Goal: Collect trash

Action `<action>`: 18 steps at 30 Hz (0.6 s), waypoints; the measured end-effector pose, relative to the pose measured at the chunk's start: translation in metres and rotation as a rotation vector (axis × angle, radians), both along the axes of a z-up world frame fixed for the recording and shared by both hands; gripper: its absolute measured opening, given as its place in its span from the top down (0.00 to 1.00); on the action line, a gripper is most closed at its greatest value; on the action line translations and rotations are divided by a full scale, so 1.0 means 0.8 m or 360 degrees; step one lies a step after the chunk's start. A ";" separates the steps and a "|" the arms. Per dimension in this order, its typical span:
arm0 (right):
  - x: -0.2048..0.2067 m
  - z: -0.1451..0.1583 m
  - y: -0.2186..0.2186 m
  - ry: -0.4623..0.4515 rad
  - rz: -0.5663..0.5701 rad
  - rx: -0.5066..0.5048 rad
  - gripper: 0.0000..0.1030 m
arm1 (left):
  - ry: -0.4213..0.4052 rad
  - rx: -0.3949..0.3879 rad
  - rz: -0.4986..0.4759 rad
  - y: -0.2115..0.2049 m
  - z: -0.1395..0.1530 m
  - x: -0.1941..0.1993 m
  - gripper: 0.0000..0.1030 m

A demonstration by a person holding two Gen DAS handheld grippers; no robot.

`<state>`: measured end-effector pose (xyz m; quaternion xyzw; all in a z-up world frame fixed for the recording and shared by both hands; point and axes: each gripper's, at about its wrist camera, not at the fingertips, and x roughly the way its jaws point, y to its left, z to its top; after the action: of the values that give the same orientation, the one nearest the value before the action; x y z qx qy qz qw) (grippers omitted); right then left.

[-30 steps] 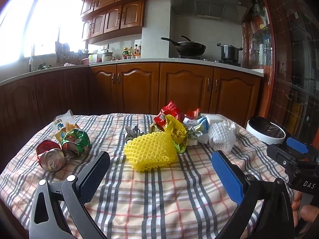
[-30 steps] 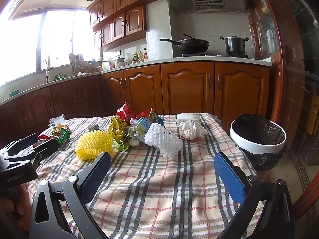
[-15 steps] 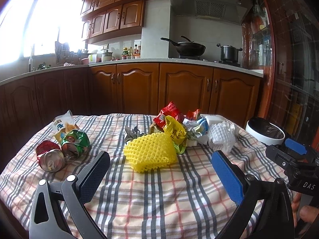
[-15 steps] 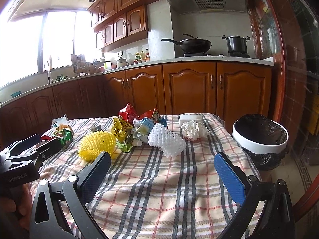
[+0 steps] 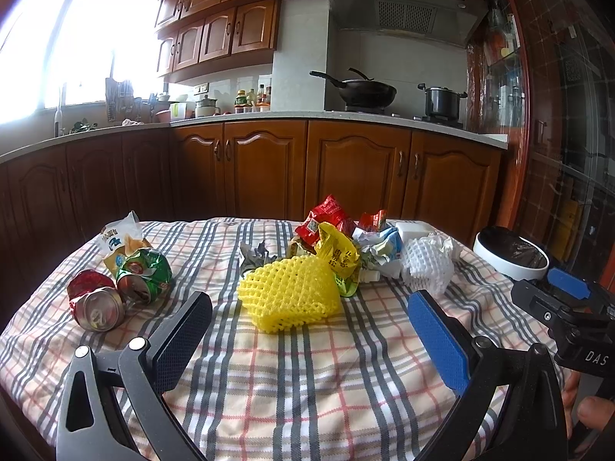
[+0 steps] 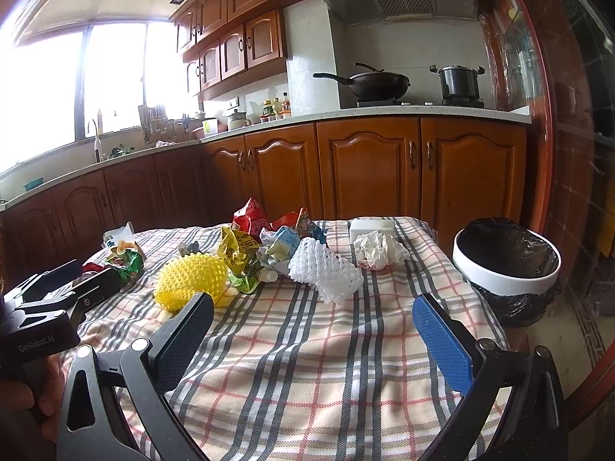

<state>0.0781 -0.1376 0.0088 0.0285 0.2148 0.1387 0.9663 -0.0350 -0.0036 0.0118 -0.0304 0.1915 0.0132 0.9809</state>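
Observation:
Trash lies on the plaid tablecloth [image 5: 292,376]. A yellow foam net [image 5: 290,296] [image 6: 192,280] sits mid-table, just beyond my open, empty left gripper [image 5: 307,342]. Behind it are a pile of crumpled wrappers [image 5: 334,238] [image 6: 265,238], a white foam net [image 5: 426,265] [image 6: 326,272] and crumpled tissue [image 6: 374,249]. Crushed red [image 5: 96,305] and green cans [image 5: 144,274] lie at the left. My right gripper [image 6: 313,342] is open and empty over the near table. The white bin with a black liner [image 6: 507,265] [image 5: 509,259] stands right of the table.
A white box [image 6: 371,226] lies at the table's far edge and a chip bag [image 5: 119,242] at the far left. Wooden kitchen cabinets [image 5: 346,169] with a stove, wok and pot stand behind. The right gripper's body [image 5: 569,307] shows at the left view's right edge.
The right gripper has moved forward and risen slightly, so the table trash and bin look nearer. The left gripper has barely moved. Both stay open.

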 end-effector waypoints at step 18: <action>0.046 -0.011 -0.007 0.0184 0.0041 0.0085 0.00 | 0.0211 -0.0100 0.0027 0.038 -0.011 0.071 0.01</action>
<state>0.1148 -0.1432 0.0001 0.0595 0.2667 0.1548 0.9494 0.0215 0.0266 0.0026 -0.0619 0.2562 0.0174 0.9645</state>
